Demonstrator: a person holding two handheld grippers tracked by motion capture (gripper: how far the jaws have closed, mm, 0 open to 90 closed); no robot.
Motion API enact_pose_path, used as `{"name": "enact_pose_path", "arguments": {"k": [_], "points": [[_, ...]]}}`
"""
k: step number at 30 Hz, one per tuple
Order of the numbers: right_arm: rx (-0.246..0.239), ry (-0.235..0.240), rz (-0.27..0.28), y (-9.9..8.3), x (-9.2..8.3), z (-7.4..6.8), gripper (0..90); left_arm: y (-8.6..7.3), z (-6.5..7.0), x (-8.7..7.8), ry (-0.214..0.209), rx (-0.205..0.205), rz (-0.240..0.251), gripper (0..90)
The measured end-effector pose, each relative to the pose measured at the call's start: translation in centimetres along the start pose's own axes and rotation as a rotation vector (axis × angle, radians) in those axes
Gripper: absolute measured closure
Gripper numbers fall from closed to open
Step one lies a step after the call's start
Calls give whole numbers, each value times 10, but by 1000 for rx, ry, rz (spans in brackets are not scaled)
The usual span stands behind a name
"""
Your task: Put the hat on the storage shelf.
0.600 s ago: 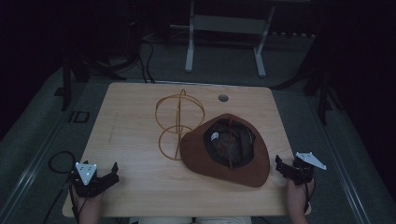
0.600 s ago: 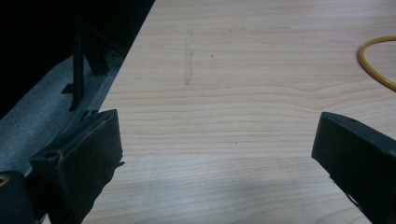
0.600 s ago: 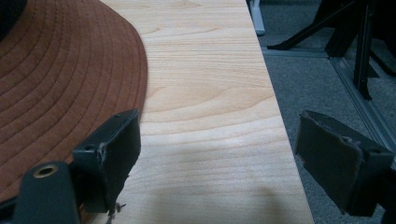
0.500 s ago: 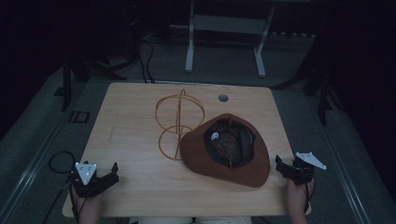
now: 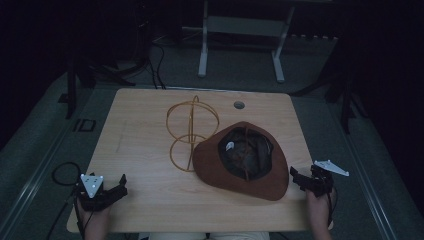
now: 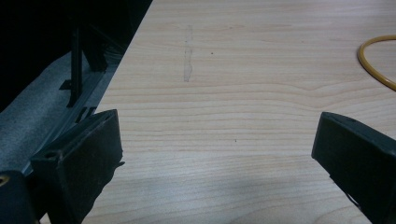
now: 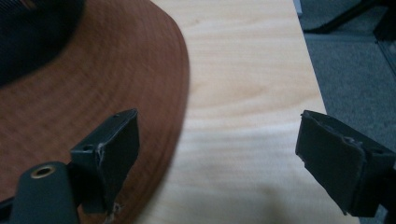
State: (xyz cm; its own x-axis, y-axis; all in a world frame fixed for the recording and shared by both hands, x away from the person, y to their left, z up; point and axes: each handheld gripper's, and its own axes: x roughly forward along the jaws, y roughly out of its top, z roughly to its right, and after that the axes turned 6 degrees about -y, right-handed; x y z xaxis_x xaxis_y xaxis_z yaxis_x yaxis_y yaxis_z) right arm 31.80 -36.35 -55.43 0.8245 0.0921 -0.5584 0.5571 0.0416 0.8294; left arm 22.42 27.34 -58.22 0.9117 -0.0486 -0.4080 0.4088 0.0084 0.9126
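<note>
- Pale wood made up the table (image 5: 150, 150), which was seen from above with dark floor around it and a white metal frame (image 5: 240, 40) standing well beyond its far edge.
- A yellow wire stand (image 5: 192, 131), built of rings, was set upright near the middle of the table, and its lower ring was touched or overlapped by the brim of the hat on the hat's left side.
- A small round grommet (image 5: 239, 105) was seen in the tabletop beyond the hat, well apart from both grippers.
- A brown hat (image 5: 245, 160) was laid crown down on the right half of the table, its dark inside turned up, and its brim reached close to the near right corner.
- The right gripper (image 5: 296, 178) was held just beside the hat's near right brim, with its jaws spread wide and nothing clamped between them.
- In the right gripper view the hat's brim (image 7: 93, 93) was seen to lie under and behind the left jaw, while bare table (image 7: 243, 116) filled the gap between the jaws.
- The left gripper (image 5: 120, 184) was held at the near left corner, well apart from the hat, its jaws wide and nothing gripped.
- In the left gripper view bare wood (image 6: 219, 140) was seen between the jaws, and a curve of the wire stand (image 6: 376, 60) was caught at the right edge.
</note>
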Motion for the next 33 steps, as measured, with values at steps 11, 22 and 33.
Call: {"name": "enact_pose_path", "arguments": {"k": [11, 22, 33], "points": [[-41, 99, 18, 38, -7, -20, 136, 0, -1, 0, 0, -4, -4, 24], [-89, 146, 71, 78, -18, -45, 134, 0, -1, 0, -2, -5, -6, 24], [-169, 147, 57, 108, -8, -61, 132, 0, 0, 0, -2, -3, -7, 24]]}}
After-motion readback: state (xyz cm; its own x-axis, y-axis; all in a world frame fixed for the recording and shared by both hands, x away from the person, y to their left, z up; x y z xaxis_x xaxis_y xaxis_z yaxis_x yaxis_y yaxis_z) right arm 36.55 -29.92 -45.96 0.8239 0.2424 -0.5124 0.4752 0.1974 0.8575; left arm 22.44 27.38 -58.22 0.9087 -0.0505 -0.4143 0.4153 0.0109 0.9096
